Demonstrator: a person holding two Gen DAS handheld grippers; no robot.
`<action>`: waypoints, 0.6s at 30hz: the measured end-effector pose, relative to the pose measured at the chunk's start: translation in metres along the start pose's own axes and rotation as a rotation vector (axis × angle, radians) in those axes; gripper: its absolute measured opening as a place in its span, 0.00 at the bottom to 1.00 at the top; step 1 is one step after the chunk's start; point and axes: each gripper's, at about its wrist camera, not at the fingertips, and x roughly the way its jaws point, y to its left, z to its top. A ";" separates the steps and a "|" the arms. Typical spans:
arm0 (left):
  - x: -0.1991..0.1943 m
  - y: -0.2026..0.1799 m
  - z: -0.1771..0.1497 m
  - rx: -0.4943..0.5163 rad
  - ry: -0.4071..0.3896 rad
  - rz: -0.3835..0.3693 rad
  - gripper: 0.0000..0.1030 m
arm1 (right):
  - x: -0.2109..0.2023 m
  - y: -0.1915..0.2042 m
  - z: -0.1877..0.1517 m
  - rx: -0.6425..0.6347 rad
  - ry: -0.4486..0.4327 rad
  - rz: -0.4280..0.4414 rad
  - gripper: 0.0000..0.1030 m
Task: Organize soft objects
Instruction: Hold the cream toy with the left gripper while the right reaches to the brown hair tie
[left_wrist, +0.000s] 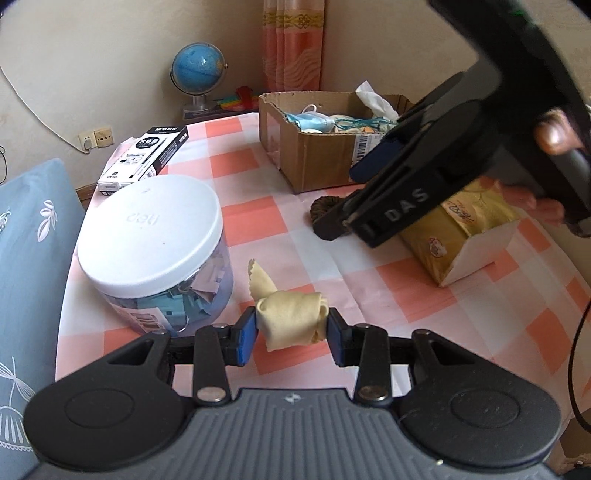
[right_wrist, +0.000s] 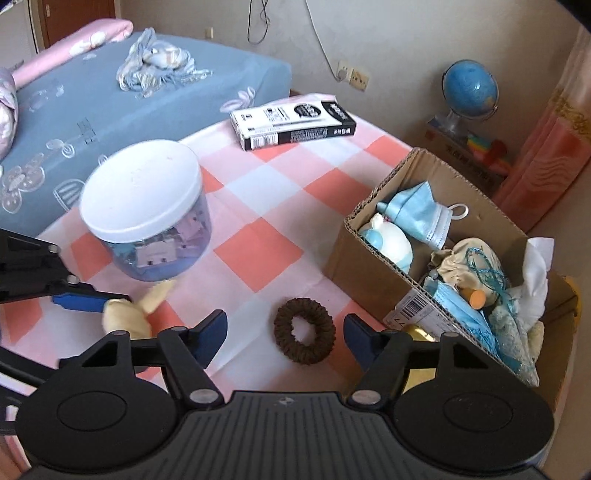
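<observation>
Right gripper (right_wrist: 285, 334) poised over the brown scrunchie (right_wrist: 304, 331), jaws apart and not yet on it; left gripper (left_wrist: 291, 334) clenched on a rolled cream cloth (left_wrist: 291, 322).

Step in hand: collecting the last loose soft things near the cardboard box (right_wrist: 373, 254). Next, I judge, the right must sink until its pads bracket the ring on the checked tablecloth (right_wrist: 258, 236), then pinch; the cloth waits near the white-lidded jar (left_wrist: 151, 236).

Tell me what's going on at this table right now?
A person works two handheld grippers. The left gripper is clamped on a rolled cream cloth above the checked tablecloth. The right gripper stands open around a brown scrunchie lying on the cloth, not yet gripping it. A cardboard box already holds masks and other soft items.
</observation>
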 end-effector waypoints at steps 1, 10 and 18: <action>0.000 0.000 0.000 0.002 0.002 0.000 0.37 | 0.003 -0.001 0.001 0.002 0.007 0.002 0.72; 0.001 -0.005 0.000 0.017 0.008 -0.010 0.37 | 0.020 -0.010 0.007 0.026 0.041 0.023 0.71; 0.000 -0.006 0.000 0.022 0.005 -0.010 0.37 | 0.026 -0.008 0.010 0.029 0.054 0.036 0.71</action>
